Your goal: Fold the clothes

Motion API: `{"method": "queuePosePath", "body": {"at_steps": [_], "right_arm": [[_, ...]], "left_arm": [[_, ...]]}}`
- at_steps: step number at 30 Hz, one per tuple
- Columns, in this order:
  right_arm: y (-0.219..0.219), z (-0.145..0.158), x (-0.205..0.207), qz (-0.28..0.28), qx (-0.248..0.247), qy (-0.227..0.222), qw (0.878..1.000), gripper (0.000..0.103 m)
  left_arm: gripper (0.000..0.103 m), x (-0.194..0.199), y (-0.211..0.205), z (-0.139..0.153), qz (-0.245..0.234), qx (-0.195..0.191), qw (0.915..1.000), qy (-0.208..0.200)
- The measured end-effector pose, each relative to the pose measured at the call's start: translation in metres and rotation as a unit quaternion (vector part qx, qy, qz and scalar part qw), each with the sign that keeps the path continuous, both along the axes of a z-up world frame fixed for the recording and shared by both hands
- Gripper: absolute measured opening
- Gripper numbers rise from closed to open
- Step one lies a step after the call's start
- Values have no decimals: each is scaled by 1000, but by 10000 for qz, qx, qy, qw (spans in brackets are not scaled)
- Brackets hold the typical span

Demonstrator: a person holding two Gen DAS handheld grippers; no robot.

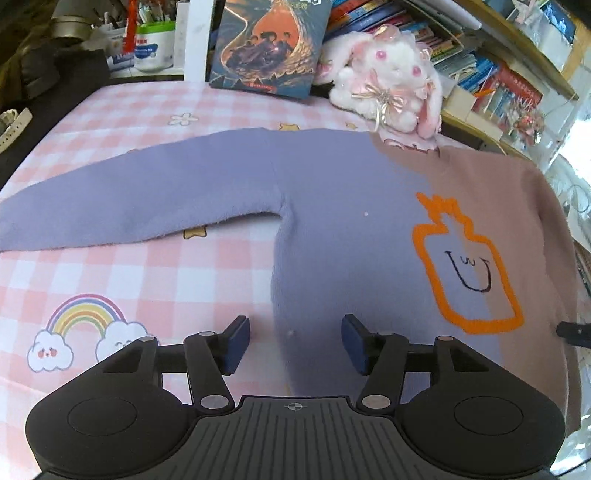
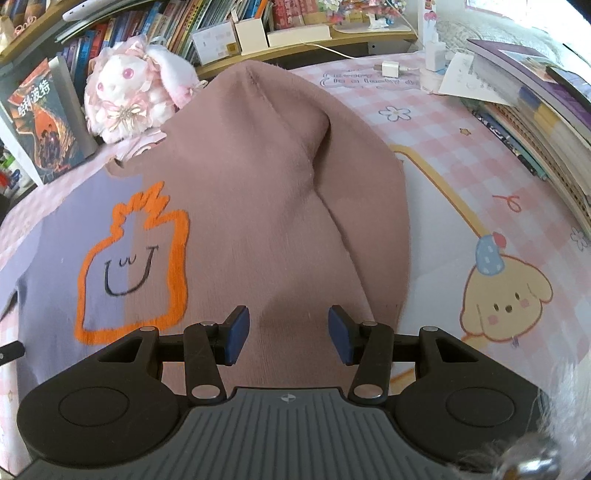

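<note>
A two-tone sweater (image 1: pixel 343 221) lies flat on the pink checked cloth, lavender on one half and dusty pink on the other (image 2: pixel 266 192), with an orange outlined smiling figure (image 1: pixel 465 266) on the chest. Its lavender sleeve (image 1: pixel 122 206) stretches out to the left. The pink sleeve is folded in over the body (image 2: pixel 354 206). My left gripper (image 1: pixel 295 343) is open over the lavender side edge near the hem. My right gripper (image 2: pixel 288 336) is open over the pink half near the hem. Neither holds anything.
A white and pink plush rabbit (image 1: pixel 391 77) and a book (image 1: pixel 266 44) stand at the far edge of the table. Bookshelves (image 2: pixel 207 22) run behind. A stack of books (image 2: pixel 535 122) lies at the right; a charger (image 2: pixel 391 68) sits far back.
</note>
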State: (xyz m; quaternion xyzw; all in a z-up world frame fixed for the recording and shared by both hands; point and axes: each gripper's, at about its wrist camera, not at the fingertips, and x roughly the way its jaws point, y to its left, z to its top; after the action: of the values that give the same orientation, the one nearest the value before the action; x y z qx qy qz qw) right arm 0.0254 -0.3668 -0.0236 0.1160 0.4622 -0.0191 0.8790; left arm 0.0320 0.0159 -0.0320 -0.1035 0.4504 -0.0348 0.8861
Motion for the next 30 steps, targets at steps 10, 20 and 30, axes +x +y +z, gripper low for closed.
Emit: {"method": "queuePosePath", "body": {"at_steps": [10,20,30], "right_arm": [[5,-5,-9,114,-213,-45,9997,38],[8,-5,-10,137,-277,-70,9995,37],[9,-4,-10,160,-191,-81,9997,24]], "left_arm": [[56,-10,6,-1,238,37,9997,-10],[54,-12,14,-1,371,82,9993,-33],[1,-9,17,-8,228,-529,9983,-117]]}}
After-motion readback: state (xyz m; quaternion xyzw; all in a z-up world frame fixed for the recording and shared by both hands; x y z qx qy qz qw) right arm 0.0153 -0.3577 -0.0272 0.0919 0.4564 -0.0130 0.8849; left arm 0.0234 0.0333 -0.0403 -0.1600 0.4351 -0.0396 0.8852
